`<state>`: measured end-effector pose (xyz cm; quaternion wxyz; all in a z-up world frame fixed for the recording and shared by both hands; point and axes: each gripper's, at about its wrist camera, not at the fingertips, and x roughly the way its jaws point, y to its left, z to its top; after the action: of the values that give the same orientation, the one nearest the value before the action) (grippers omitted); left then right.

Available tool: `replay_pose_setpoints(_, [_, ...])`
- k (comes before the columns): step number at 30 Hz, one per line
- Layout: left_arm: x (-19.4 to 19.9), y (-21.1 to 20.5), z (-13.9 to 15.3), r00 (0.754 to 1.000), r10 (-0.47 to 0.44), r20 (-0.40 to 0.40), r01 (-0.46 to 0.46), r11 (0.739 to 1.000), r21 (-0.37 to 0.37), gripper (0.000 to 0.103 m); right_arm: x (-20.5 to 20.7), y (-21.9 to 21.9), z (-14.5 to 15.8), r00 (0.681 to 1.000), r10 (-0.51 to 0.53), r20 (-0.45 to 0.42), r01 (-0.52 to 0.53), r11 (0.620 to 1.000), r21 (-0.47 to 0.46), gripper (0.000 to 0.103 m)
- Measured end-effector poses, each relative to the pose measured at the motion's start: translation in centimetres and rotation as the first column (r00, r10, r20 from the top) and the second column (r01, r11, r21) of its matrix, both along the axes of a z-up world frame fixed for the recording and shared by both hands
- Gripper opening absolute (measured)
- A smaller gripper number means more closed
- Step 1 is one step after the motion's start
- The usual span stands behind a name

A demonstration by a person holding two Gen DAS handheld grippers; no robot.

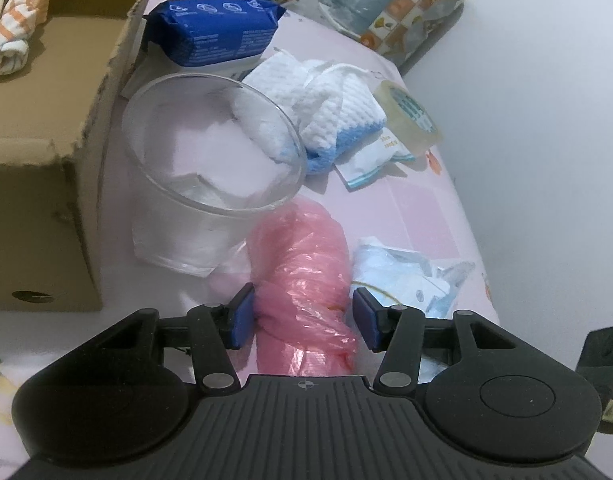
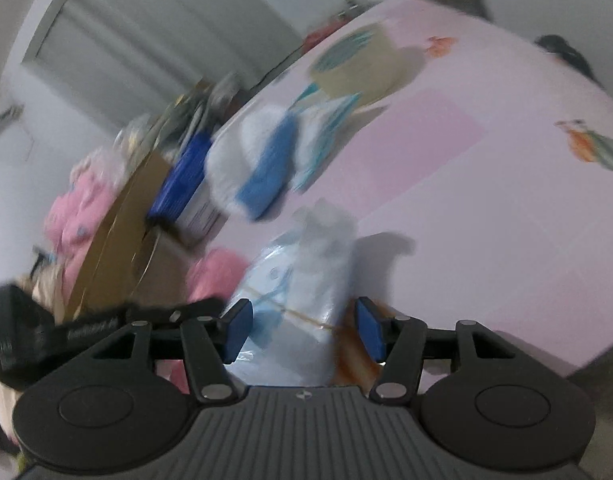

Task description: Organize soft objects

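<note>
The pink bag (image 1: pixel 302 280) lay between the parted jaws of the left gripper (image 1: pixel 304 316), long axis running straight ahead, one pad touching it, while the right gripper (image 2: pixel 302 330), jaws also apart, straddled the pale packet (image 2: pixel 294 312) without clamping it.

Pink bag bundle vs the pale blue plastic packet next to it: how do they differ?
The pink bag bundle is pink, crinkled and rolled; the pale blue packet is whitish-blue and flatter. The bundle lies between the left gripper jaws, the packet between the right gripper jaws. Both are soft plastic on the pink cloth.
</note>
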<state>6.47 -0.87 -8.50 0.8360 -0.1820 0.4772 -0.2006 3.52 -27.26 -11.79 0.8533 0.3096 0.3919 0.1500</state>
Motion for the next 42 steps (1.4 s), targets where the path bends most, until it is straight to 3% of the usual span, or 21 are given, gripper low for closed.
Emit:
replay_pose_setpoints(3, [-0.1,0.0,0.0,1.0,0.003,0.0,-0.003,1.0,-0.004,0.051,-0.3,1.1,0.4,0.999,0.024,0.033,-0.022,0.998,-0.054,0.041])
replay_pose_setpoints(9, [-0.7,0.2,0.3,1.0,0.0,0.0,0.0,1.0,-0.029,0.049,-1.2,0.6,0.8,0.997,0.003,0.076,-0.001,1.0,-0.026,0.032])
replay_pose_setpoints(12, [-1.4,-0.2,0.7,1.0,-0.005,0.024,0.006,0.999,-0.038,0.035,-2.1,0.2,1.1,0.995,-0.014,0.094,0.018,0.999,-0.044,0.031])
replay_pose_setpoints(15, [-2.0,-0.7,1.3,0.998,-0.008,0.062,0.01,0.999,-0.036,0.03,-3.0,0.1,1.7,0.991,-0.037,0.127,0.049,0.995,-0.088,0.028])
replay_pose_setpoints(20, [-2.5,-2.1,1.2,0.996,-0.055,0.068,0.056,0.998,-0.004,0.031,-4.2,0.8,3.1,0.984,-0.033,0.174,0.071,0.974,-0.215,0.028])
replay_pose_setpoints(23, [-2.5,-2.6,1.4,0.994,-0.079,0.071,0.076,0.996,0.037,0.037,-4.7,1.8,3.6,0.982,-0.013,0.189,0.066,0.957,-0.281,0.028])
replay_pose_setpoints(28, [-1.9,-2.9,0.8,0.994,-0.106,0.037,0.103,0.992,0.073,0.043,-5.1,3.1,3.9,0.977,0.013,0.213,0.063,0.936,-0.345,0.028])
replay_pose_setpoints(31, [-1.5,-3.0,0.7,0.992,-0.127,0.018,0.125,0.988,0.086,0.052,-4.7,2.9,3.6,0.979,0.002,0.203,0.066,0.943,-0.325,0.029])
replay_pose_setpoints(38, [-0.6,-2.6,0.3,0.991,-0.124,-0.046,0.127,0.989,0.072,0.052,-3.6,0.8,1.9,0.99,-0.028,0.138,0.051,0.984,-0.17,0.031])
replay_pose_setpoints(42, [-0.5,-2.0,0.1,0.993,-0.104,-0.052,0.105,0.994,0.014,0.047,-3.4,0.3,1.2,0.991,-0.016,0.13,0.03,0.994,-0.104,0.032])
